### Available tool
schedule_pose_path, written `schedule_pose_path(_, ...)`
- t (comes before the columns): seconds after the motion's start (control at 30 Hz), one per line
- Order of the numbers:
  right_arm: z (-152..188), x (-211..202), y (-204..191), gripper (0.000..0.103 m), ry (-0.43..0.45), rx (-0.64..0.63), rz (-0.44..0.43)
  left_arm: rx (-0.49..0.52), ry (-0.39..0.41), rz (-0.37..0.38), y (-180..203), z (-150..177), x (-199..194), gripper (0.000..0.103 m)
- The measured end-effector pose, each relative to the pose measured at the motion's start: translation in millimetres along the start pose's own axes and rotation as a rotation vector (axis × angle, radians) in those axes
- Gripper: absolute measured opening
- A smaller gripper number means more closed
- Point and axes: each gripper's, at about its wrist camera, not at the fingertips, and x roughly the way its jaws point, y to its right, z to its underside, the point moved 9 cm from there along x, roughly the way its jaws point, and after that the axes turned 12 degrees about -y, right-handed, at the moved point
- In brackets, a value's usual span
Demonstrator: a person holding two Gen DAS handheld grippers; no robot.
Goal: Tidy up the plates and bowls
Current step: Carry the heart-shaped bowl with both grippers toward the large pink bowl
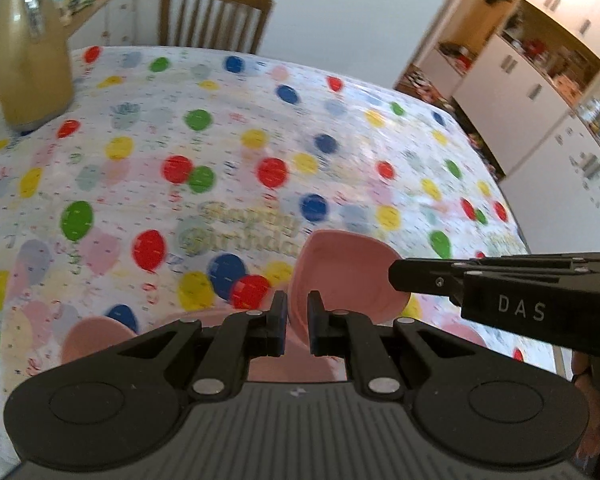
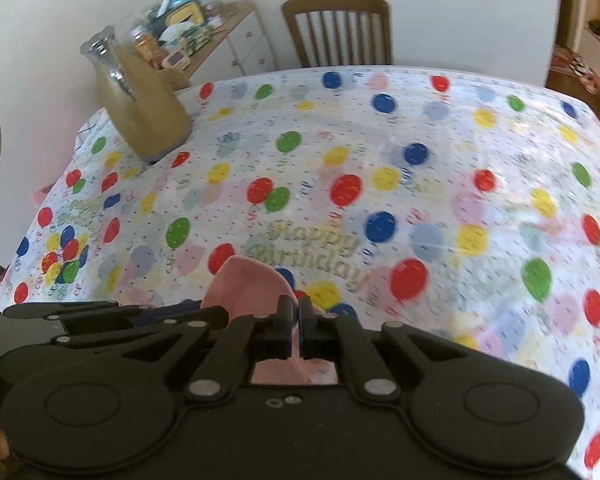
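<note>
My left gripper (image 1: 297, 312) is shut on the rim of a pink bowl (image 1: 348, 280) and holds it tilted above the table. My right gripper (image 2: 295, 312) is shut on the same pink bowl (image 2: 246, 284), on its other rim; its black body reaches into the left wrist view (image 1: 500, 292) at the right. More pink dishware (image 1: 96, 336) lies on the table below the left gripper, mostly hidden by it.
The table has a balloon-print birthday cloth (image 2: 380, 184). A glass carafe of yellowish drink (image 2: 140, 108) stands at its far left. A wooden chair (image 2: 340, 28) is behind the table, a cluttered sideboard (image 2: 204, 28) by the wall, white kitchen cupboards (image 1: 540, 92) at right.
</note>
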Motion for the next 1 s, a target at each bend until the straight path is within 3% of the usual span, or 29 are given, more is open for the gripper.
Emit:
schedule_pose_path(0.5, 73, -37, 82, 0.002, 0.032, 0.194, 0.054, 0.192, -0.095, 0.08, 97, 37, 27, 0.01)
schedule_pose_path(1.0, 113, -11, 118, 0.002, -0.039, 0.241, 0.037, 0.249, -0.19, -0.006, 118, 64, 71, 0.01)
